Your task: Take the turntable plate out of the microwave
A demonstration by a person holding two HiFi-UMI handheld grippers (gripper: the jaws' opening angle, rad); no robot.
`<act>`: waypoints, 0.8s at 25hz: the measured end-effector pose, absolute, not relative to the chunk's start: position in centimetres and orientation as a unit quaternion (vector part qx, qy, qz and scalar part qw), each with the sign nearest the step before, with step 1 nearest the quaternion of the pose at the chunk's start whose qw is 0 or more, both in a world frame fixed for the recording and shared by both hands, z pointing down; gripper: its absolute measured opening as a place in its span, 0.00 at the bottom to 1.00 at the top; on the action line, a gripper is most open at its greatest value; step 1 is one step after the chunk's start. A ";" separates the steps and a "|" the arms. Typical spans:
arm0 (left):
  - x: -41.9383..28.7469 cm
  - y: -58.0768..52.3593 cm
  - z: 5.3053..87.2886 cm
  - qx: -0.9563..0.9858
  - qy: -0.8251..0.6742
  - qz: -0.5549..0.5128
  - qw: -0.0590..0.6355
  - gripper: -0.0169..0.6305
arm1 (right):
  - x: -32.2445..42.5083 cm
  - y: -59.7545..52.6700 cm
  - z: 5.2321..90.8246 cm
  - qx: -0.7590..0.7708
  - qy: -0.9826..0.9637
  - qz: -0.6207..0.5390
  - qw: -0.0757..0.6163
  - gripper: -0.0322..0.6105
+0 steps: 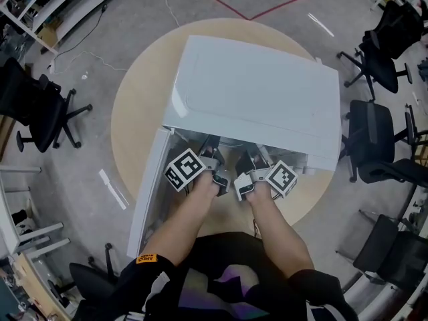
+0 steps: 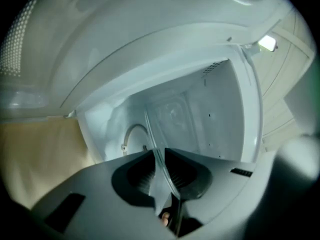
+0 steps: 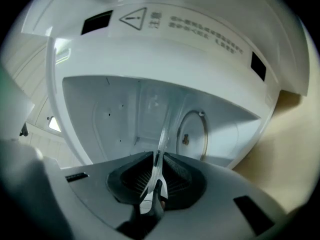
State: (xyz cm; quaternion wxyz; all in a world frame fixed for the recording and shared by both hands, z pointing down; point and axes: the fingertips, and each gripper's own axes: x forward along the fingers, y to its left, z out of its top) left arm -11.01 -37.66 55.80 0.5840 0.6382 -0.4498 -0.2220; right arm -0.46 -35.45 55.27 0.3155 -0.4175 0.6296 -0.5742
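The left gripper (image 2: 159,154) is clamped on the near rim of the clear glass turntable plate (image 2: 150,130). The rim runs edge-on through the narrow gap between its two dark pads and curves away ahead of the tips into the cavity. The right gripper (image 3: 156,159) pinches the same rim in the same way, with the glass showing as a thin pale blade between its pads and reaching forward past them. Just past the right gripper's tips, to one side of the plate and apart from it, a round roller ring (image 3: 192,134) with a small hub sits on the white cavity face. From above, both grippers reach side by side into the mouth of the white microwave (image 1: 261,92), its door (image 1: 148,186) swung open beside the left gripper. The microwave stands on a round tan table (image 1: 127,126).
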 end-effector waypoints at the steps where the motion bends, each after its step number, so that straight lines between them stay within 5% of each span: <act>1: -10.9 -37.4 55.4 0.640 -0.448 -0.223 0.582 0.19 | -0.4 -35.2 54.8 -0.416 0.633 -0.570 0.318 0.14; 20: -11.7 -27.3 50.1 0.666 -0.430 -0.243 0.560 0.19 | -1.2 -25.3 49.2 -0.406 0.675 -0.530 0.313 0.15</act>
